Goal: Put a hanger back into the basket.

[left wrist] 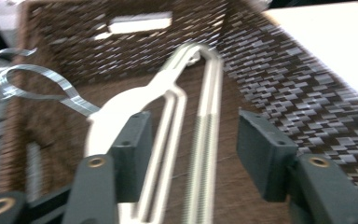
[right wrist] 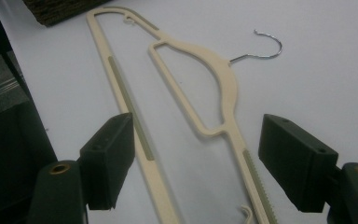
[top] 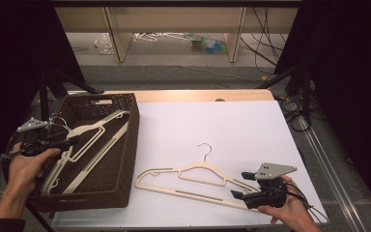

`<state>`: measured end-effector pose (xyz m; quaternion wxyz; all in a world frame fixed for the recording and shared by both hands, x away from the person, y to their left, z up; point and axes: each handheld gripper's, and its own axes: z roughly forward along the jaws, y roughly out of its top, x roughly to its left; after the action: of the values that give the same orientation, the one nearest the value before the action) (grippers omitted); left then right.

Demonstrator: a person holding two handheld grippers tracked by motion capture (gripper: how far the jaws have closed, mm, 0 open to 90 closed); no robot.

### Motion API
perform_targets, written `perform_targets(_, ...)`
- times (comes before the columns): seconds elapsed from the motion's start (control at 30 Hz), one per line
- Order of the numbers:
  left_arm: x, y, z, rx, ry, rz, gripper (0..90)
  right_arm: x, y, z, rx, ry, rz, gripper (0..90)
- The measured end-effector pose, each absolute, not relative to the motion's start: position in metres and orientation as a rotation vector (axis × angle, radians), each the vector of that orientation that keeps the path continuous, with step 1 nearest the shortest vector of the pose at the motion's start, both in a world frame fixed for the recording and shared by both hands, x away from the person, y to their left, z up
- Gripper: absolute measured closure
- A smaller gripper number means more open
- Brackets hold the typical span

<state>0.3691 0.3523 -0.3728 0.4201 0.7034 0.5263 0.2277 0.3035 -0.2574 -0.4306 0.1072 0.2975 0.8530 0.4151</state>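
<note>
A cream plastic hanger (top: 193, 176) with a metal hook lies flat on the white table cover, near the front. My right gripper (top: 241, 184) hovers over its right end, jaws open with the hanger's arms (right wrist: 223, 79) running between them, untouched. A second cream hanger (top: 92, 133) lies slanted inside the brown wicker basket (top: 131, 145) at the left. My left gripper (top: 72, 140) is held over the basket's left side. In the left gripper view its jaws (left wrist: 191, 149) stand open above that hanger (left wrist: 168, 93), pads not pressing on it. The hanger's hook (left wrist: 42, 84) sticks out to the left.
The white cover (top: 232, 125) spans the table right of the basket. Black stand legs (top: 46, 92) rise behind the basket, and cables (top: 294, 116) lie on the floor by the table's right edge. A wooden shelf unit (top: 174, 29) stands at the back.
</note>
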Motion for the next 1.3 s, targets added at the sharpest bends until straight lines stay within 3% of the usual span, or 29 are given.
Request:
perform_targets(0.57,0.319,0.251,-0.354,1.778,0.941,0.515,29.1,0.306,-0.26,-0.435,0.917,2.477,1.224,22.6)
perform_targets(0.67,0.313,0.236,-0.355,1.756,0.918,0.478,18.6,0.306,-0.26,-0.434,0.935,2.467,1.243,22.1)
perform_targets(1.27,0.271,0.16,-0.385,1.867,0.77,0.43,17.3,0.31,-0.26,-0.441,0.957,2.465,1.199,19.7)
perform_targets(1.3,0.267,0.153,-0.393,1.871,0.758,0.38,17.2,0.31,-0.26,-0.442,0.97,2.469,1.181,19.8)
